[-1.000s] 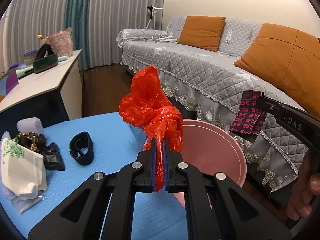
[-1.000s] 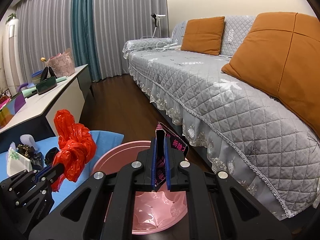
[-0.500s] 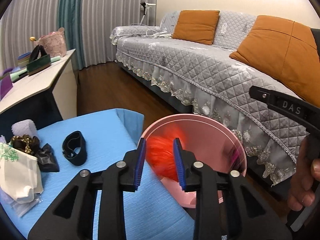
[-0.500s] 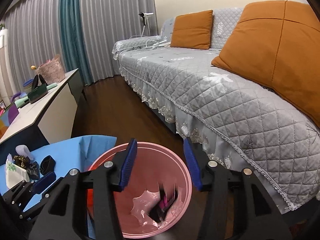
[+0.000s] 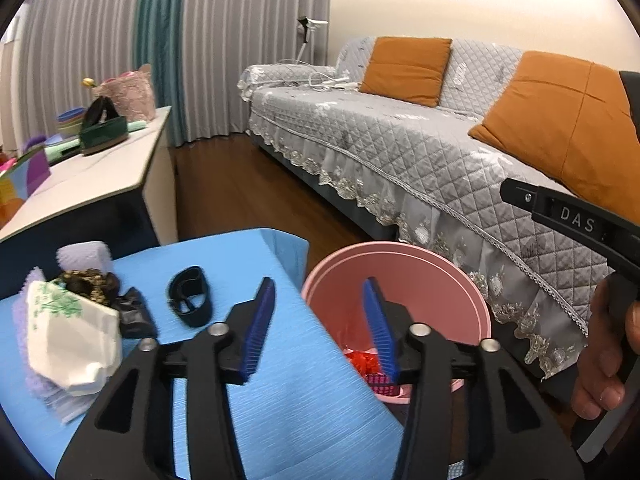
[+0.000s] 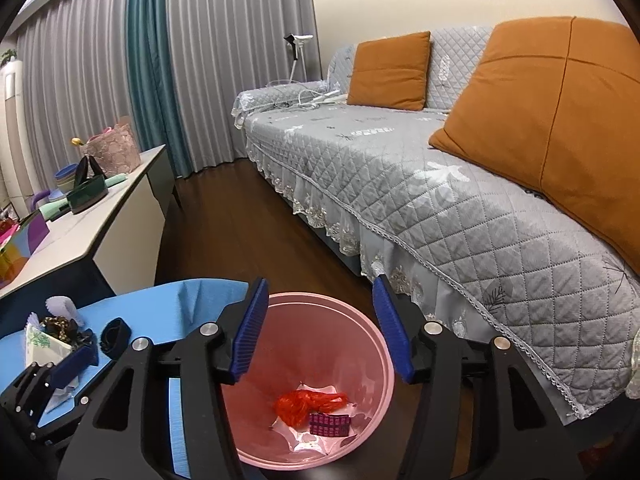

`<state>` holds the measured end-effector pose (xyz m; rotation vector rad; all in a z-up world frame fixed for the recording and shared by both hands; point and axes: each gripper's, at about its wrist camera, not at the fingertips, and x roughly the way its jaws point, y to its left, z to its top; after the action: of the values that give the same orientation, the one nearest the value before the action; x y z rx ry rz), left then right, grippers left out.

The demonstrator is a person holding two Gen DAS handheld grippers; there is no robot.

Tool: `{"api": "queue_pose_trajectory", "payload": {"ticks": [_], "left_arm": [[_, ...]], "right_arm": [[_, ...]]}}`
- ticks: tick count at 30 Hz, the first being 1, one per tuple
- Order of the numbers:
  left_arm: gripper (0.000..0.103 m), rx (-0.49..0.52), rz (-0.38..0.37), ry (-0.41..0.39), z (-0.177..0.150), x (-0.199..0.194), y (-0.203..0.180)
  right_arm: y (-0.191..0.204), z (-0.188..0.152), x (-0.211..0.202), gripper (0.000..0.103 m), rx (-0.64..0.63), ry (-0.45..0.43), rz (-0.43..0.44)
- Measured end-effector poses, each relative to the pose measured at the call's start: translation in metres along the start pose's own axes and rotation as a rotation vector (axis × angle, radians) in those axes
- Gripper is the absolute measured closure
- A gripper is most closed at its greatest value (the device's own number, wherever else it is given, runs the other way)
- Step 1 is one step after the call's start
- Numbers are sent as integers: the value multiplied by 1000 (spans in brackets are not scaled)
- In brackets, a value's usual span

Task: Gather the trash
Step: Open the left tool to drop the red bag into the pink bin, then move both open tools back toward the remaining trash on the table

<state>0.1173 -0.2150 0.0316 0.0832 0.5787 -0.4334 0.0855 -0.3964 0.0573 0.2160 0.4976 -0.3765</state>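
The left tool (image 5: 320, 322) has just been opening and now stands about half spread, its 2 blue-padded fingers (image 5: 260, 328) holding nothing, poised over the edge of the blue-covered table (image 5: 248, 256) and the round pink plastic bin (image 5: 400, 276) just beside it. The right tool (image 6: 320, 330) has likewise just opened to about half, empty, directly above that bin; seen from the left wrist, its black body carries the raised letters "DAS" (image 5: 577, 218). In the bin's bottom lie a crumpled red plastic bag (image 6: 308, 402) and, touching it, a small dark wrapper with rows of pink print (image 6: 330, 424), too small to read. On the table rest a black band (image 5: 190, 302), a white packet with green print (image 5: 68, 336) and dark crumpled wrappers (image 5: 132, 314).
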Motion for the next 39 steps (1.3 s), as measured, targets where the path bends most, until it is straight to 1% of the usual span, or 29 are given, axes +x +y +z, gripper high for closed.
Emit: {"api": "queue_pose_trajectory", "payload": {"ticks": [2, 3, 4, 5, 6, 7, 8, 10, 12, 13, 14, 17, 24, 27, 29, 31, 35, 37, 39], "left_arm": [[46, -15, 16, -11, 1, -9, 8], [44, -22, 22, -18, 1, -13, 11], [40, -32, 33, -29, 1, -19, 15], [37, -40, 43, -39, 2, -24, 19], [36, -47, 53, -48, 2, -28, 22], [30, -54, 75, -67, 2, -36, 27], [23, -58, 90, -80, 2, -42, 30], [14, -65, 122, -104, 3, -53, 37], [11, -85, 141, -121, 3, -65, 46], [8, -101, 138, -125, 4, -72, 52], [8, -110, 141, -131, 3, -77, 56], [8, -119, 183, -152, 2, -94, 67], [8, -145, 268, -175, -3, -133, 95], [8, -170, 289, -169, -6, -148, 110], [8, -168, 307, -164, -11, -157, 117], [8, -167, 342, -163, -19, -167, 126], [8, -207, 385, -142, -36, -174, 146], [8, -235, 414, -137, -42, -172, 156], [8, -242, 439, -135, -49, -169, 162]], "right_arm": [[4, 1, -6, 48, 1, -14, 8], [7, 2, -11, 44, 0, -25, 14], [9, 3, -14, 37, 0, -32, 18], [11, 3, -17, 32, 1, -41, 25], [14, 3, -21, 23, 4, -51, 36], [17, 3, -24, 15, 5, -60, 44], [20, 2, -28, 12, 8, -69, 56], [28, 2, -32, 9, 7, -69, 86], [38, 1, -37, 9, -5, -70, 107], [43, 0, -40, 9, -13, -75, 113], [49, 0, -43, 9, -23, -81, 122], [67, -1, -51, 9, -48, -93, 154], [99, -5, -72, 9, -88, -130, 189], [108, -7, -78, 9, -98, -141, 201], [113, -8, -80, 9, -105, -141, 211], [118, -10, -81, 9, -112, -141, 219], [125, -14, -81, 9, -115, -123, 244], [127, -16, -80, 9, -126, -113, 242], [128, -19, -78, 9, -134, -98, 242]]}}
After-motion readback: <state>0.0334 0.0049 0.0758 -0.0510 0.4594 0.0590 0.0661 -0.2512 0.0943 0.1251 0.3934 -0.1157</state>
